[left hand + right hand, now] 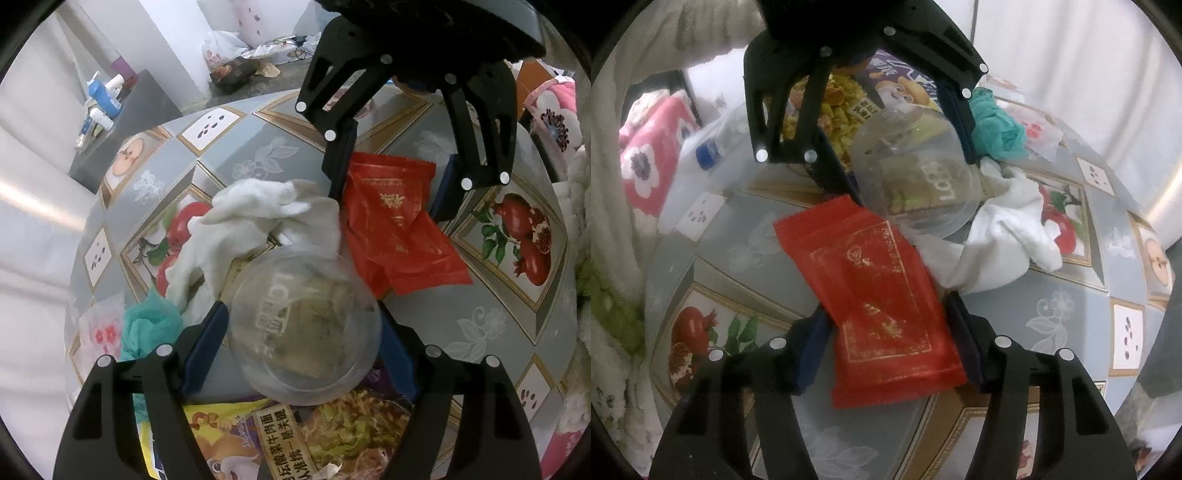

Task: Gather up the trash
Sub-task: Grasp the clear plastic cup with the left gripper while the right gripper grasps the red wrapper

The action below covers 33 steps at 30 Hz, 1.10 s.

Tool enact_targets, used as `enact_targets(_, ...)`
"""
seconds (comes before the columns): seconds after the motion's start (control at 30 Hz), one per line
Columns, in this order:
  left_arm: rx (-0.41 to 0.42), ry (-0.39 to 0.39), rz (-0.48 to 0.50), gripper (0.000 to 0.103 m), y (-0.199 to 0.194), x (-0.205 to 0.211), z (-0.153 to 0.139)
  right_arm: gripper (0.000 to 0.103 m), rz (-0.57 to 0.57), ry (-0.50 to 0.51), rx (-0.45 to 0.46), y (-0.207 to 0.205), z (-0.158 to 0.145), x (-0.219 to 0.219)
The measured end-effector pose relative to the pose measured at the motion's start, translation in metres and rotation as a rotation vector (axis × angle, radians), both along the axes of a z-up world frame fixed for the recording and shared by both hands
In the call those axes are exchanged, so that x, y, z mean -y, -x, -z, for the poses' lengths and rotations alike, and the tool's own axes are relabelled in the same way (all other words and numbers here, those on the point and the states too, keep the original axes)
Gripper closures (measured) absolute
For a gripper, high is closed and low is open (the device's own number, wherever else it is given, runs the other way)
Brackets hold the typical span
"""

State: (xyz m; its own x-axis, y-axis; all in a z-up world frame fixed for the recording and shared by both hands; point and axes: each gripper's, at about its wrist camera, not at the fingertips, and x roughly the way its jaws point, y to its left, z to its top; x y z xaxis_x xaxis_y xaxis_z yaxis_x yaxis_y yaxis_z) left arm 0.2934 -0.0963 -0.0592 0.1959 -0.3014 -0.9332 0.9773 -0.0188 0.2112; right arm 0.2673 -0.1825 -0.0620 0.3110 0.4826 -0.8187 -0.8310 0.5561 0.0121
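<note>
My left gripper has its blue pads on both sides of a clear plastic cup that lies over an instant noodle packet; it looks shut on the cup. The cup also shows in the right wrist view. My right gripper has its pads around a red snack wrapper lying on the patterned tablecloth, apparently closing on it. The wrapper also shows in the left wrist view, with the right gripper over it. A crumpled white tissue lies beside the cup.
A teal crumpled paper and a small floral wrapper lie at the table's left edge. A plastic bottle with a blue cap lies beyond the wrapper. A side table with toiletries stands beyond.
</note>
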Motion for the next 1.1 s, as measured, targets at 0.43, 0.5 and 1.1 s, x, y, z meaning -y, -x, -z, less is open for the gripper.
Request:
enact_targets(0.43, -0.004, -0.030, 0.012, 0.019, 0.000, 0.004, 0.006, 0.048, -0.005, -0.010, -0.001, -0.007, -0.001, 0.010)
enact_targets(0.5, 0.005, -0.031, 0.019, 0.018, 0.001, 0.005, 0.008, 0.048, -0.004, -0.010, -0.001, -0.006, -0.001, 0.011)
enact_targets(1.1, 0.029, -0.031, 0.010, 0.023, -0.001, 0.008, 0.007, 0.060, -0.012, -0.001, 0.010, -0.004, -0.002, 0.012)
